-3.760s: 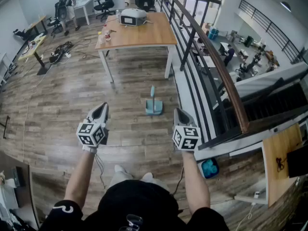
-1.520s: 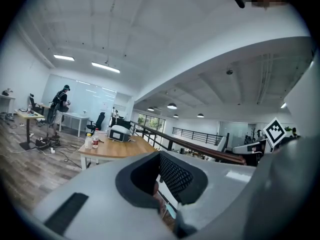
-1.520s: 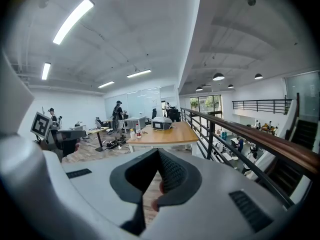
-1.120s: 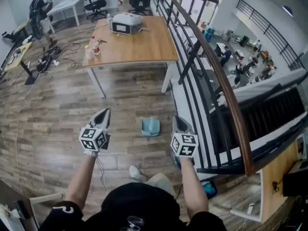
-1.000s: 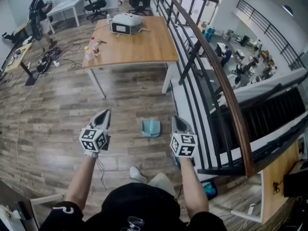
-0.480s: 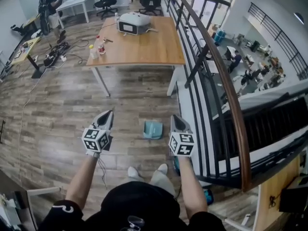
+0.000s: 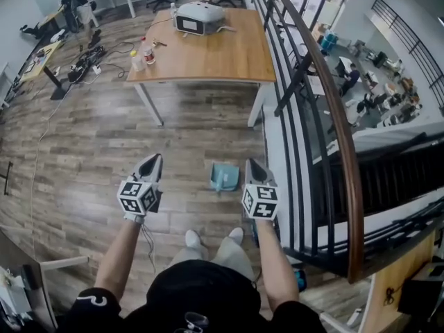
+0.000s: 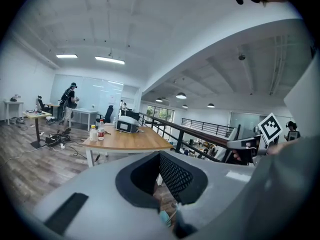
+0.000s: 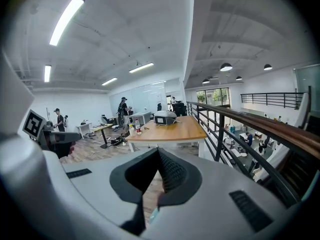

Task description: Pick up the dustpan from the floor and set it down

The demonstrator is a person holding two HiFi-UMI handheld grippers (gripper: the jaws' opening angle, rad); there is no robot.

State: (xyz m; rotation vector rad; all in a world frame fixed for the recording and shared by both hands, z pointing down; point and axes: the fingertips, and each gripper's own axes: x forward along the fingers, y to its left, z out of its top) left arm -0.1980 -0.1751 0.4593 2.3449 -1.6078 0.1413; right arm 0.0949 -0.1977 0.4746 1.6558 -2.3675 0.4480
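You're on the approach: the light-blue dustpan (image 7: pixel 224 177) lies untouched on the wood floor (image 7: pixel 97 151), between your left gripper (image 7: pixel 150 162) and right gripper (image 7: pixel 252 165). Both pairs of jaws are pressed together and empty. Next, I'd say, spread the right pair and get down low to it.

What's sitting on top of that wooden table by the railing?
On the table: a white boxy machine near the far edge, two bottles at the left corner, and small bits too tiny to identify. Anything behind the machine is hidden.
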